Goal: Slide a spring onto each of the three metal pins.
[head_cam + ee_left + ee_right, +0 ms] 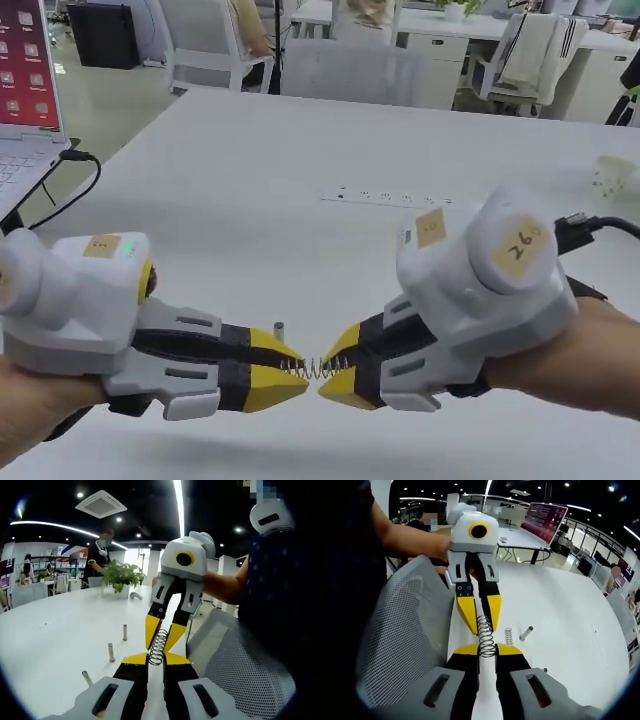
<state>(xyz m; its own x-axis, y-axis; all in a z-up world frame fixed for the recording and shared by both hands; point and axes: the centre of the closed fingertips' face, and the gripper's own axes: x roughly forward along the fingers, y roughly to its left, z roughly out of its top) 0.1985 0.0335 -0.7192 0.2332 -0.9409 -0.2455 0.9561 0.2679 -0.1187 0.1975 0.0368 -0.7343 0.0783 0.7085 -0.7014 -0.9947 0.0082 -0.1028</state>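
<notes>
The spring (312, 368) hangs level just above the table (300, 200), pinched at both ends. The left gripper (298, 376) is narrowed onto one end and the right gripper (330, 377) onto the other, neither squeezing it flat. Three upright pins (125, 632) stand just beyond, bare as far as I can tell, and a second spring (508, 636) lies near them. To thread it well, one gripper should probably release while the other tips the coil vertical and centres its open end over a pin — then lowers gently, without crushing the bore.
</notes>
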